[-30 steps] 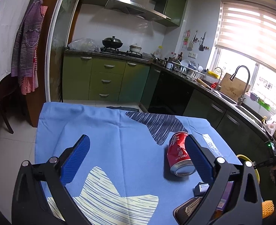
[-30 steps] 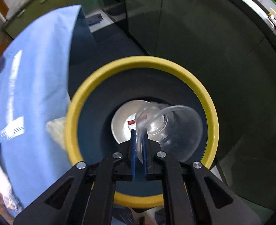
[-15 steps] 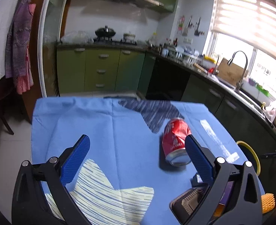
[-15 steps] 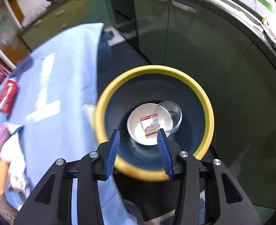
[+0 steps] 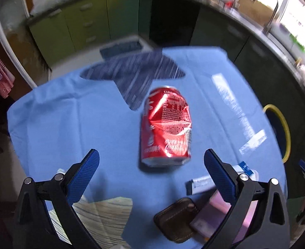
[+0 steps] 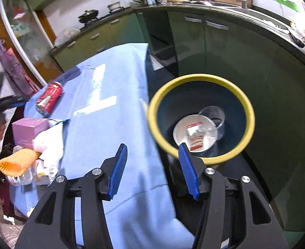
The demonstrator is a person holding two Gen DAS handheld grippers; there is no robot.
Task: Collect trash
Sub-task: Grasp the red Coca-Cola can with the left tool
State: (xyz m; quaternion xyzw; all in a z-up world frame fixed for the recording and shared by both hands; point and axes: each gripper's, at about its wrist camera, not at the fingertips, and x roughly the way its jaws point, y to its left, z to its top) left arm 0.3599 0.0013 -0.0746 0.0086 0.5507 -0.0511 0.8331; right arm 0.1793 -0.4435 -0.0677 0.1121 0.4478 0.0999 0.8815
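A dented red can [image 5: 165,127] lies on its side on the blue tablecloth [image 5: 69,114]. My left gripper [image 5: 151,160] hovers over it, open wide, with the can just beyond and between the fingertips, untouched. In the right wrist view the same can [image 6: 48,99] lies far left. My right gripper [image 6: 152,155] is open with its jaws still opening and nothing between them, above the table's edge beside the yellow-rimmed bin [image 6: 200,78]. Inside the bin lie a clear plastic cup [image 6: 213,117], a white dish [image 6: 181,132] and a red-and-white packet [image 6: 195,138].
Near the table's front edge lie a pink box [image 6: 29,129], white wrappers [image 6: 48,143], an orange foam net [image 6: 17,161], a brown case [image 5: 176,217] and a small tube [image 5: 202,183]. Green kitchen cabinets [image 6: 225,47] stand behind the bin.
My right gripper let go of the clear cup into the bin, opened, and rose back toward the table. My left gripper tipped downward and moved over the red can.
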